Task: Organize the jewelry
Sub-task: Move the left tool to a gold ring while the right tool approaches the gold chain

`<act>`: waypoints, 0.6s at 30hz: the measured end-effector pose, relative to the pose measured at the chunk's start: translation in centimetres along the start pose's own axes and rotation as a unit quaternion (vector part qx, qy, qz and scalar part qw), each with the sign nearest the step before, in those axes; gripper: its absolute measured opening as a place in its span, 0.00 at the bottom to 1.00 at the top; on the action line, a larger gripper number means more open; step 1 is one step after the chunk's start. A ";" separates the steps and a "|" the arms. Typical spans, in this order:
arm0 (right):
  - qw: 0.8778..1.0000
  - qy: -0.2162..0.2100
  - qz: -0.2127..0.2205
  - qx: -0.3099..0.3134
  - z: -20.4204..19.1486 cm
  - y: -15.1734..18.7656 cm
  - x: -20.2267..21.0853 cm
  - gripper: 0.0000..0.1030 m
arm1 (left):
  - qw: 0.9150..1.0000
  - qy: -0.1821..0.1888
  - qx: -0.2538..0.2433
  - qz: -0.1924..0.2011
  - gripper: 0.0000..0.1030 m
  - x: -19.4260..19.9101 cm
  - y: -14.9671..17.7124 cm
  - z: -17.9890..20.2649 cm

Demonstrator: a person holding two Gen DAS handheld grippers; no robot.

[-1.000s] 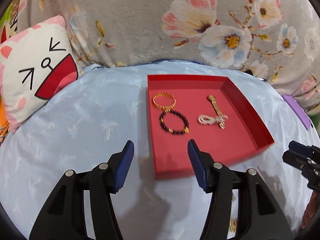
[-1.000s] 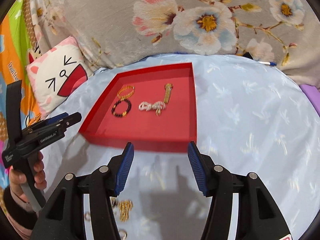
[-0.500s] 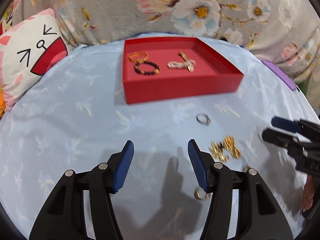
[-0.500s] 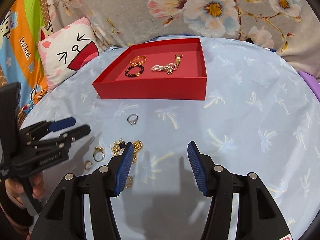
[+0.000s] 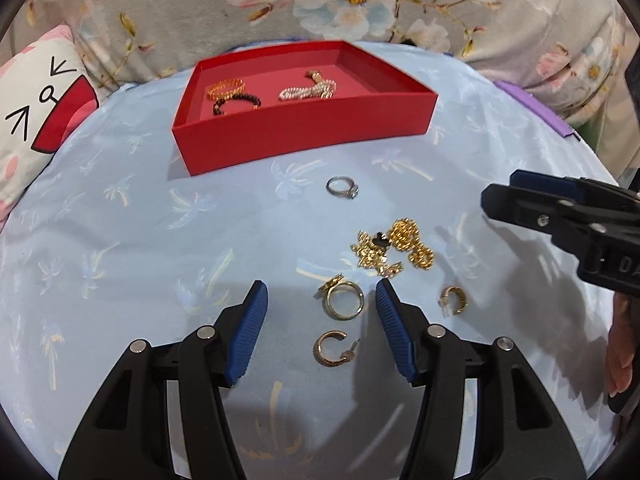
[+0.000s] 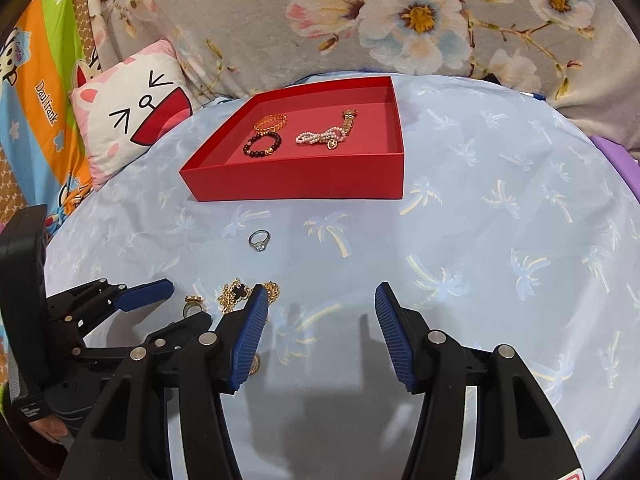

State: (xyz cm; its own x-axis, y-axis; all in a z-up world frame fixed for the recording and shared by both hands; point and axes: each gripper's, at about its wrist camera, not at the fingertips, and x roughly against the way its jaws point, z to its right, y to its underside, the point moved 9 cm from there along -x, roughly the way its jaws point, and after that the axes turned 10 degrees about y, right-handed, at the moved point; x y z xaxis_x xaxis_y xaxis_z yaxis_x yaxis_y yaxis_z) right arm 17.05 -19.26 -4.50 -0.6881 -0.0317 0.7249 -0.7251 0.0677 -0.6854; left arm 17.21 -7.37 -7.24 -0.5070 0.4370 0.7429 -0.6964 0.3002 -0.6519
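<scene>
Jewelry is lying in two groups on the blue palm-print cloth [image 5: 120, 240], and the split is indicating a sort under way. Toward the cloth's far edge the red tray [image 5: 304, 136] is holding the bracelets: a gold bangle [image 5: 225, 89] touching a dark beaded bracelet [image 5: 236, 102] near the tray's left wall, and a pearl bracelet [image 5: 306, 90] lying apart at the tray's middle, which reads as grouping by kind. Toward the near edge the unsorted pieces are sitting loose: a silver stone ring [image 5: 342, 188] alone nearest the tray, a tangled gold necklace [image 5: 394, 250] with a black clover charm, a gold ring [image 5: 344, 300], and two gold hoop earrings [image 5: 332, 348], one of them off to the right. The left gripper [image 5: 320, 322] is hanging low over this group with its jaws spread wide and empty, the gold ring lying between its fingertips, so a pick of that ring is judged the step in hand. The right gripper [image 6: 318, 328] is also standing open and empty, poised over bare cloth to the right of the pile, apparently waiting clear of the left's approach. Whether the left fingertips are touching the cloth cannot be told.
</scene>
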 end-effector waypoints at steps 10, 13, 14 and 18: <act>1.000 -0.001 -0.007 0.010 -0.6 0.4 -0.4 0.54 | 0.999 -0.047 0.027 -0.005 0.57 0.9 0.4 -4.0; 1.000 -0.001 -0.008 0.014 -0.8 0.5 -0.5 0.54 | 0.999 -0.040 0.017 -0.004 0.57 0.7 0.3 -3.5; 1.000 -0.002 -0.008 0.014 -0.9 0.5 -0.5 0.54 | 0.999 -0.036 0.013 -0.003 0.57 0.6 0.3 -3.2; 1.000 -0.005 -0.008 0.018 -1.3 0.6 -0.5 0.54 | 1.000 -0.016 0.000 -0.002 0.57 0.2 -0.2 -2.7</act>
State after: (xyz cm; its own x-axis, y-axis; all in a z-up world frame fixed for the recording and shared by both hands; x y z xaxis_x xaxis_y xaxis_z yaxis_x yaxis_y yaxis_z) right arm 16.95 -17.94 -5.20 -0.6759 -0.0422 0.7358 -0.7370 0.0306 -0.6752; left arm 18.66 -5.03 -7.33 -0.5207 0.4082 0.7498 -0.6983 0.3016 -0.6491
